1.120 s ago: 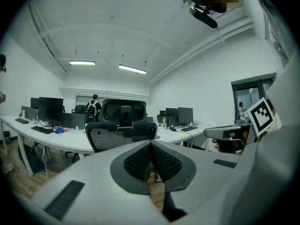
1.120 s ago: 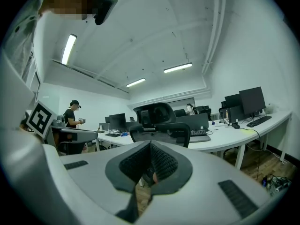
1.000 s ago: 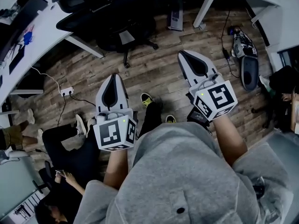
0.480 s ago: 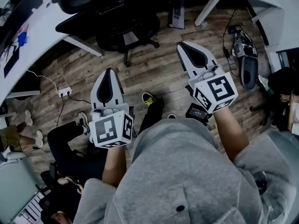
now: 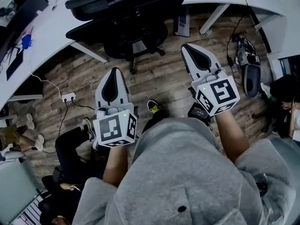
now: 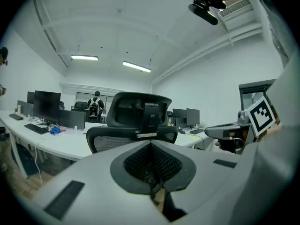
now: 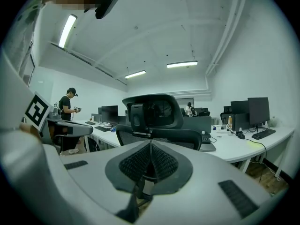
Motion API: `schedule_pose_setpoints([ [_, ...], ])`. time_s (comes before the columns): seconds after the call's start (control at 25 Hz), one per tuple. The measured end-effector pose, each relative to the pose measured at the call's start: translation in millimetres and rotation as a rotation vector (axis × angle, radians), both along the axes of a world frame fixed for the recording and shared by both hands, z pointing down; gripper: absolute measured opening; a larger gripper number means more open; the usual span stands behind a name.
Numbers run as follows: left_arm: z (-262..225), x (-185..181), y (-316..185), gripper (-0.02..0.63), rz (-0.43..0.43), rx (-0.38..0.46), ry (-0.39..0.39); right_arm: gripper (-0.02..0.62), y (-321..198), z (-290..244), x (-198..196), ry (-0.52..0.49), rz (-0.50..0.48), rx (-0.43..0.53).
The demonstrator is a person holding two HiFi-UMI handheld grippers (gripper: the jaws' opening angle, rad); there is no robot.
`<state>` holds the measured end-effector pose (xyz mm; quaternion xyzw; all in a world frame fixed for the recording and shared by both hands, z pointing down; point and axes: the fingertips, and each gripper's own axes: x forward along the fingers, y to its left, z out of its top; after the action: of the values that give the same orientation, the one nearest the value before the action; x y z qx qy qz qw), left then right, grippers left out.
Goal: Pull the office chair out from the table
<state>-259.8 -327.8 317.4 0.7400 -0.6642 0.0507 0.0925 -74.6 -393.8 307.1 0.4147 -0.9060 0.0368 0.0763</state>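
The office chair [image 5: 124, 18] stands ahead, between the left gripper [image 5: 112, 74] and right gripper [image 5: 190, 49], touching neither. Both are squeezed closed, holding nothing.

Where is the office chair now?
Head view, top centre: the chair sits pushed in at the table, ahead of the left gripper and right gripper.

Head camera looks steeply down past the person's chest onto the left gripper [image 5: 113, 74], right gripper [image 5: 189, 49] and floor [image 5: 159, 78]. Each gripper camera rides low behind its own jaws, facing roughly level, near the chair [image 6: 140, 121]. All three views share chair and table [image 5: 42, 36].
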Motion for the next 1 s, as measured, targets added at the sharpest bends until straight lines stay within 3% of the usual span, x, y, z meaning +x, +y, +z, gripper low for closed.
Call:
schedule_pose_setpoints([
  [0.8, -4.5, -31.7, -27.2, 0.011, 0.026, 0.023, -0.005, 0.031, -20.0, -8.1, -21.3, 0.001, 0.045, 0.016],
  [1.0, -4.5, -37.7, -34.0, 0.011, 0.029, 0.020, -0.061, 0.031, -28.3, -8.1, -24.9, 0.013, 0.026, 0.018],
])
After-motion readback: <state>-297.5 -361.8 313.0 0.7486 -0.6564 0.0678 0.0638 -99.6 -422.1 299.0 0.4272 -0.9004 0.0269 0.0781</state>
